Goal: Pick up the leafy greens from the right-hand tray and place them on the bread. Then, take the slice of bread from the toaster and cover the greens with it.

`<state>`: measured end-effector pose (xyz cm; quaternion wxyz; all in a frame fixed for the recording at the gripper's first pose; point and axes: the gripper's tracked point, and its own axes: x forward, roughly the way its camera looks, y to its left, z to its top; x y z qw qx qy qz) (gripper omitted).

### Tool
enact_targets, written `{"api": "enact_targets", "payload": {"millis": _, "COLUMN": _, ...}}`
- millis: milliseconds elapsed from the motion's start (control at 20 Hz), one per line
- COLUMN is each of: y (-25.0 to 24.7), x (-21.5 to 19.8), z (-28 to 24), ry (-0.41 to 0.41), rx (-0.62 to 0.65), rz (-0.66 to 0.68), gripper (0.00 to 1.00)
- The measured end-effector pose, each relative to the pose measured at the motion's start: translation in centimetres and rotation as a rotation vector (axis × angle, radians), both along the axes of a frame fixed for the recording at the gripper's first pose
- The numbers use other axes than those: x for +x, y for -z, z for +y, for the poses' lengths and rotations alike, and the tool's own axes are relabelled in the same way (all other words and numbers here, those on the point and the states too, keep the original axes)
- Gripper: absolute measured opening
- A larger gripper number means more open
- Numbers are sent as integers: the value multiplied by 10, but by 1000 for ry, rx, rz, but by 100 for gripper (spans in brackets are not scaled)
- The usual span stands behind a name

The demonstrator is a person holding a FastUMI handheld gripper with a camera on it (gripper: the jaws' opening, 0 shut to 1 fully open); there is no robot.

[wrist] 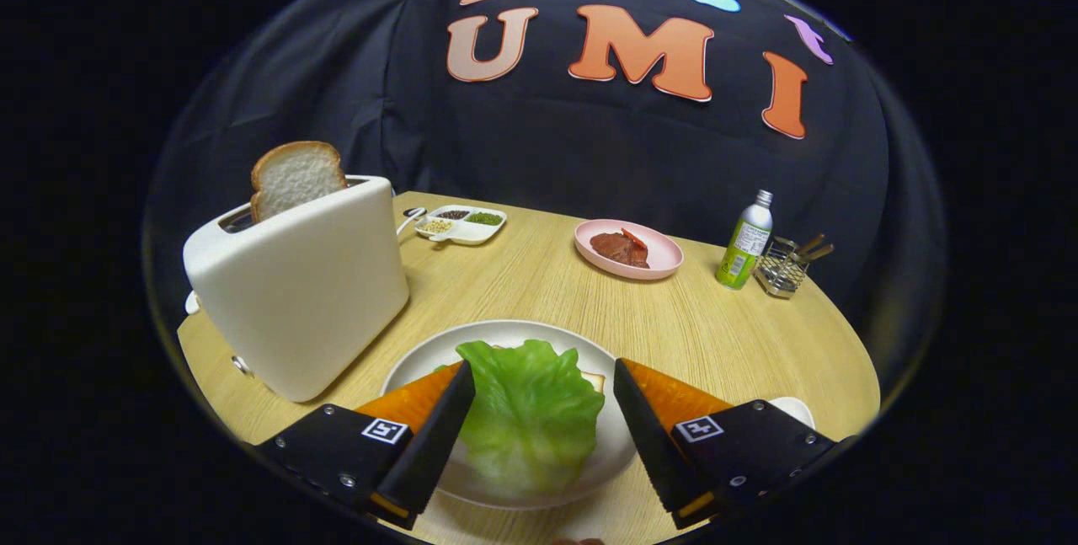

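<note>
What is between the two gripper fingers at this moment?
In the gripper view, the leafy greens lie between the open gripper fingers, on the bread in the white plate. Whether a finger touches them is unclear.

Light wood-grain tabletop (539,284) with a boxy white toaster (299,292) as the anchor. Beside it sits a round white plate (421,364), behind it a white divided condiment dish (463,225), further off a pink plate (627,248), green bottle (745,242), wire rack (783,271).

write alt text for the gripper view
A lettuce leaf lies on bread on a white plate, between the open gripper fingers. A toaster holding a bread slice stands beyond.
</note>
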<state>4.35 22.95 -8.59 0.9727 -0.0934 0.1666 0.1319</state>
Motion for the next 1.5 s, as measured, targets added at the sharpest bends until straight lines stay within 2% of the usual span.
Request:
{"api": "enact_targets", "payload": {"millis": 600, "y": -64, "x": -29, "z": 67, "ry": -108, "rx": 42, "rz": -78, "gripper": 99}}
{"api": "enact_targets", "payload": {"millis": 1050, "y": -130, "x": -39, "z": 140, "ry": -169, "rx": 90, "rz": -157, "gripper": 99}}
{"api": "enact_targets", "payload": {"millis": 1500, "y": -128, "x": -26, "z": 201, "ry": -177, "rx": 93, "rz": -122, "gripper": 99}}
